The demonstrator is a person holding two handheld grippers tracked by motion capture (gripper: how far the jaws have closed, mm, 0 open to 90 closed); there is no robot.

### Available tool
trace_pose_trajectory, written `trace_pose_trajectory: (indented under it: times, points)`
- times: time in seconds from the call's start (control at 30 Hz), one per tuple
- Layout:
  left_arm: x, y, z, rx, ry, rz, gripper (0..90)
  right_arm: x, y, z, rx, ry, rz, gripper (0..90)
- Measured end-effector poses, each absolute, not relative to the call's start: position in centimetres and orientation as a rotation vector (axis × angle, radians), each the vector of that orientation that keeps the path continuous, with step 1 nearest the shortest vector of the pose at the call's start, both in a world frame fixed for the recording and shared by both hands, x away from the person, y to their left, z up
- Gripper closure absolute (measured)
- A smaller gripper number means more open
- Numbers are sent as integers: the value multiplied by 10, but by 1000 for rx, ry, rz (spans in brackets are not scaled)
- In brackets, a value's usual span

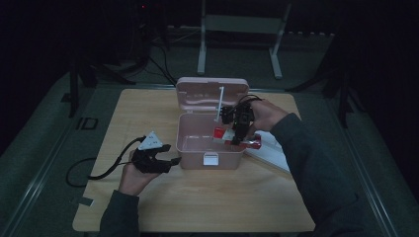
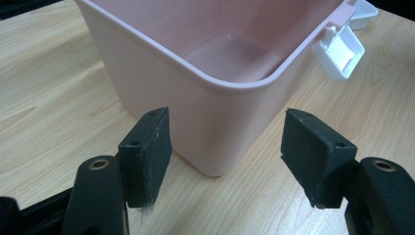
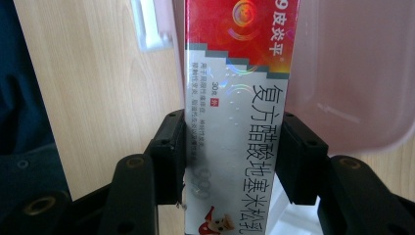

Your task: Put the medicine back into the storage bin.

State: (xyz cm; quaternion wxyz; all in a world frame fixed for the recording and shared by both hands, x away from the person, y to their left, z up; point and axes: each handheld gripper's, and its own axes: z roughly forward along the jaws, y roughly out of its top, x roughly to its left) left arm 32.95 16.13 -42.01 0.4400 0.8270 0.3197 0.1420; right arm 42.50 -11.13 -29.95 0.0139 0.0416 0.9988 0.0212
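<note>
Pale wooden desk point(image 1: 148, 207), frame centre: right tool point(image 1: 238, 129) clamps a red-and-white carton point(image 3: 235, 122) over the open pink plastic box point(image 1: 190, 148); lowering comes next. Left tool point(image 2: 222, 147) gapes empty.

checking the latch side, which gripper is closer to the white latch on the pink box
Left. The left gripper sits open beside the box's front left corner, just left of the white latch. The right gripper is farther back over the box's right rim, clamping a red-and-white carton.

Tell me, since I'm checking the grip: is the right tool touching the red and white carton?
Touching. The right gripper view shows the right tool with both jaws pressed flat against the sides of the carton, no gap.
</note>
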Motion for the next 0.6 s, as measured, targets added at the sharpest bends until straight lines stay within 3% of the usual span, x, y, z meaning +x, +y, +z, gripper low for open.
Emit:
trace_pose_trajectory:
  times: [0.6]
  points:
    - [330,160,-421,2062,792,349,355,435,-75,-321,40,3140,43,511]
